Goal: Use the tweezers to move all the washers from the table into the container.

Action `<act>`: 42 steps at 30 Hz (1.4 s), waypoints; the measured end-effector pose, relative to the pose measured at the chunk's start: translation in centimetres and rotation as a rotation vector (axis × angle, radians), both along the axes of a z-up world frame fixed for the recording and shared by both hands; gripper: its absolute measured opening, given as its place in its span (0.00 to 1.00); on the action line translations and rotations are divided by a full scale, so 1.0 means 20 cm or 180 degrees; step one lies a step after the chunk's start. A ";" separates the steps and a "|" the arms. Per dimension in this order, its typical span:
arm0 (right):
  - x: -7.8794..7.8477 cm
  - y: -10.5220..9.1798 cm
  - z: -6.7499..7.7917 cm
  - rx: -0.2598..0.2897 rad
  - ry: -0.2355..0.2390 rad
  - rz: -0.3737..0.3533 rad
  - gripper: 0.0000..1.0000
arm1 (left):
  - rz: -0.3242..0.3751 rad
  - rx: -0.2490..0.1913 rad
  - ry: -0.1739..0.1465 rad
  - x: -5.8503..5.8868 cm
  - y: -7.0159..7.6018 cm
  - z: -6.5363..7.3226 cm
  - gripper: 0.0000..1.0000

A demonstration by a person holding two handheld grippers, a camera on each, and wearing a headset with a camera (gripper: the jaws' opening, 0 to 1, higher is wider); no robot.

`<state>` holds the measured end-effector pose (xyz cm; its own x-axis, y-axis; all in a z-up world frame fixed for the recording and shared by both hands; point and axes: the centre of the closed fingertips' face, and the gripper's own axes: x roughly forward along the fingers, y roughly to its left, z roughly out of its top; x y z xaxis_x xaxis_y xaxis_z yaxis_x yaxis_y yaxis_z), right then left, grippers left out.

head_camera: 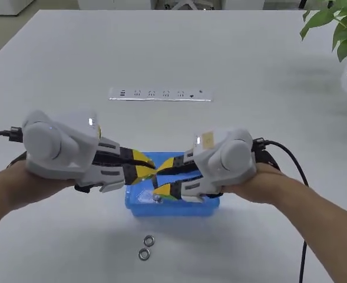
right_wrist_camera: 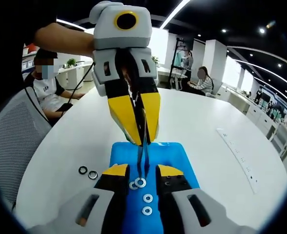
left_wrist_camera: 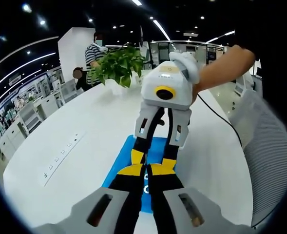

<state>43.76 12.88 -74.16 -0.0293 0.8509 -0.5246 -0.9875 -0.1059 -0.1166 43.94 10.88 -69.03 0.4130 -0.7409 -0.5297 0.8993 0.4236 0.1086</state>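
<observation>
Head view — left tongs [head_camera: 150,167] clamp tweezers [right_wrist_camera: 142,163] | right tongs [head_camera: 160,179] apart, facing them | both level over container [head_camera: 173,208]

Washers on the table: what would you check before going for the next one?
1. Left tongs shut on the tweezers: ok.
2. Right tongs open, one jaw each side of the tweezers: ok.
3. Tweezer tips free of the washer below them in the container: cannot tell.
4. Container has room: ok.
5. Everything moved off the table: not ok, two washers lie outside the container.
</observation>
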 end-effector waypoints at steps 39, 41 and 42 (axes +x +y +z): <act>-0.15 -0.42 0.11 0.0003 0.0139 -0.0966 0.63 | 0.0023 0.0008 -0.0066 -0.24 -0.04 0.18 0.06; -0.15 -0.45 0.10 -0.0002 0.0161 -0.1025 0.66 | 0.0027 -0.0003 -0.0058 -0.25 -0.04 0.18 0.06; -0.16 -0.45 0.10 0.0005 0.0158 -0.1033 0.67 | 0.0026 -0.0003 -0.0059 -0.26 -0.04 0.18 0.06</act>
